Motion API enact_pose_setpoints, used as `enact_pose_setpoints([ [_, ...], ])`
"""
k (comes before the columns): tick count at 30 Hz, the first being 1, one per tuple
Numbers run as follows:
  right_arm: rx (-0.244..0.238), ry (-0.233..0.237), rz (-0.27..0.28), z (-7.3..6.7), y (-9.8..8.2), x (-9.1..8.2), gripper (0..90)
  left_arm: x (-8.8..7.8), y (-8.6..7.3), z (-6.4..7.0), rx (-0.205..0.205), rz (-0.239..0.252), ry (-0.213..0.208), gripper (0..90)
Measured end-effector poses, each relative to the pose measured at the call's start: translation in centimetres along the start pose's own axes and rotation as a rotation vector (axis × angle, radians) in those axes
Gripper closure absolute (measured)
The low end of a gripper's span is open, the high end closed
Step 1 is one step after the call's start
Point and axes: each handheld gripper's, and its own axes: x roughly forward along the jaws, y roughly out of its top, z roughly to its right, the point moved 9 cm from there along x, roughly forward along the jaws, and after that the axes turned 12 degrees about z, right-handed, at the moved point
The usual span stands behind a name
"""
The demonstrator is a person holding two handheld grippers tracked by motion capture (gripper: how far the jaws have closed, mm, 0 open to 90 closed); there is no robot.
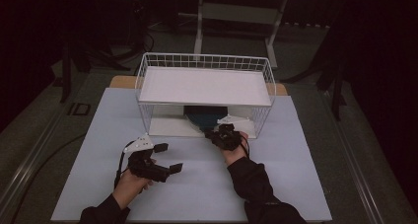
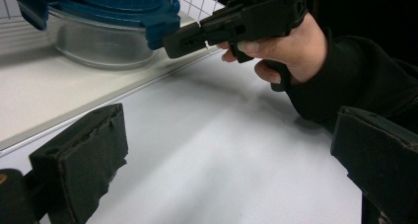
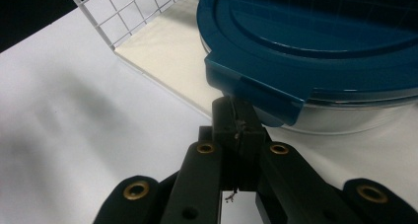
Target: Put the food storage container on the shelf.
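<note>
A: Two grippers over the counter [image 1: 197,184], one white wire basket [image 1: 204,93], one glass container [image 2: 98,44] with a blue lid [image 3: 315,41].
B: Container sitting inside the basket, on its lower floor, lid latched on top; contents impossible to tell.
A: Right gripper [image 3: 235,123] clenched, jaws pressed together on nothing, tips just under the lid's latch tab.
B: Left gripper [image 1: 167,158] released, jaws spread wide, well back from the basket.
</note>
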Motion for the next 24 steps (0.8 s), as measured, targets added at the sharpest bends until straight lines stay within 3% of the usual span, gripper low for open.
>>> enact_pose_setpoints([
  [5, 0.025, 0.019, 0.006, -0.5, -0.3, -0.3, 88.2, 0.0, 0.0, 0.1, 0.000, 0.003, -0.002, 0.9],
  [8, 0.018, 0.027, 0.024, -1.1, 0.0, -1.0, 75.4, -0.1, 0.2, 0.2, -0.001, 0.012, -0.006, 0.9],
  [16, 0.022, 0.078, 0.069, -2.1, 0.1, -3.1, 28.1, -0.2, 0.5, 0.9, 0.013, 0.019, -0.015, 0.9],
  [19, 0.044, 0.108, 0.081, -2.4, 0.0, -3.8, 18.8, -0.2, 0.5, 1.0, 0.017, 0.020, -0.019, 0.9],
  [24, 0.031, 0.127, 0.085, -2.8, -0.3, -4.9, 15.2, -0.3, 0.4, 1.2, 0.019, 0.016, -0.023, 0.9],
])
